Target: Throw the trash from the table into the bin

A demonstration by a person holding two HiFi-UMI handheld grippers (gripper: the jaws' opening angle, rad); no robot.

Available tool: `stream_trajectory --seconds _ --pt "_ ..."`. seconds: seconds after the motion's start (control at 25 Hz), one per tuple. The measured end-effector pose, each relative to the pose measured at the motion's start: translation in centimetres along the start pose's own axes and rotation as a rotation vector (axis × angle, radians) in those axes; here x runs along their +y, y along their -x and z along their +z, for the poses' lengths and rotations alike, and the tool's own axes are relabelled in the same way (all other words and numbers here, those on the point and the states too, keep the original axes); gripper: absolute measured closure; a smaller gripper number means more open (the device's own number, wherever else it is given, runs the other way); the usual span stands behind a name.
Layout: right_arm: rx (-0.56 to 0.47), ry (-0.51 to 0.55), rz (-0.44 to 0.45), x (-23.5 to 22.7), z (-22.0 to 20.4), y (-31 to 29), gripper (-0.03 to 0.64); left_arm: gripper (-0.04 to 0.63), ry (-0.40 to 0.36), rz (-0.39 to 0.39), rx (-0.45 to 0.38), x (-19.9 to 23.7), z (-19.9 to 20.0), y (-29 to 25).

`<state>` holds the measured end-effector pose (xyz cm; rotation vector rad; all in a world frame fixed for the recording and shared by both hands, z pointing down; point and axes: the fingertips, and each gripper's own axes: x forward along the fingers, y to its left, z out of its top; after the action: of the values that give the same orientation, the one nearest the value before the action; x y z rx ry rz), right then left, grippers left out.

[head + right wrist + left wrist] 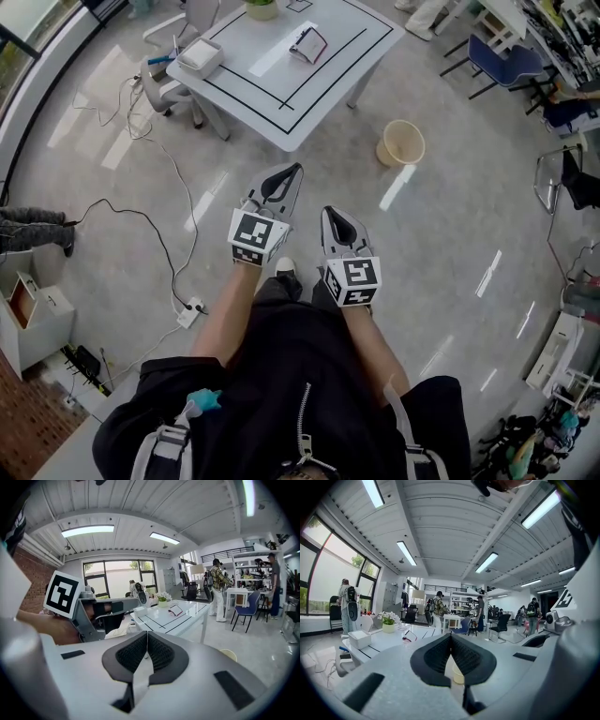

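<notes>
2 grippers in the head view, both w/ jaws pressed together and nothing between them. The left gripper (296,169) and right gripper (329,212) were side by side, just apart, over the grey floor (450,244) and aimed toward the desk (319,89). Only 1 desk, white w/ black lines on top, well ahead of both. Counted 3 things on it:
- 1 piece of trash (309,43), a flat wrapper-looking thing w/ a reddish edge, near the middle
- 1 white box (200,58) at the left corner
- 1 pot of white flowers (388,627) at the far edge

1 beige bin (401,142) stood upright on the floor just right of the desk, open top, not touching the desk leg. Also 1 power strip (190,312) w/ cables (159,234) running to it, on the floor off to the left
</notes>
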<state>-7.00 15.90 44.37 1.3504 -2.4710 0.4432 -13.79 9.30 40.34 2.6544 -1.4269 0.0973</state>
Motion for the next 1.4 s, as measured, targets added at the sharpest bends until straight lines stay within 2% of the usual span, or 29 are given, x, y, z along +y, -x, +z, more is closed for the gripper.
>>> stream_trajectory --seconds 0.4,0.76,1.08,1.24,1.4 --pt "-0.012 0.02 0.014 -0.5 1.7 -3.0 0.606 0.589 -0.002 0.02 -0.013 2.6 0.5 -1.2" --pt "-0.028 -0.008 -0.006 -3.0 2.4 -3.6 0.606 0.589 -0.012 0.005 0.008 2.1 0.5 -3.5" --pt "-0.05 -0.027 -0.021 -8.2 4.0 -5.5 0.606 0.589 0.005 0.005 0.012 1.9 0.2 -8.9" --pt "-0.054 -0.024 0.004 -12.2 5.5 -7.6 0.606 0.589 -0.004 0.021 0.01 2.0 1.0 -13.3" --pt "-0.049 -0.013 0.059 -15.6 7.8 -10.4 0.606 0.589 -0.003 0.071 0.017 3.4 2.1 -17.4"
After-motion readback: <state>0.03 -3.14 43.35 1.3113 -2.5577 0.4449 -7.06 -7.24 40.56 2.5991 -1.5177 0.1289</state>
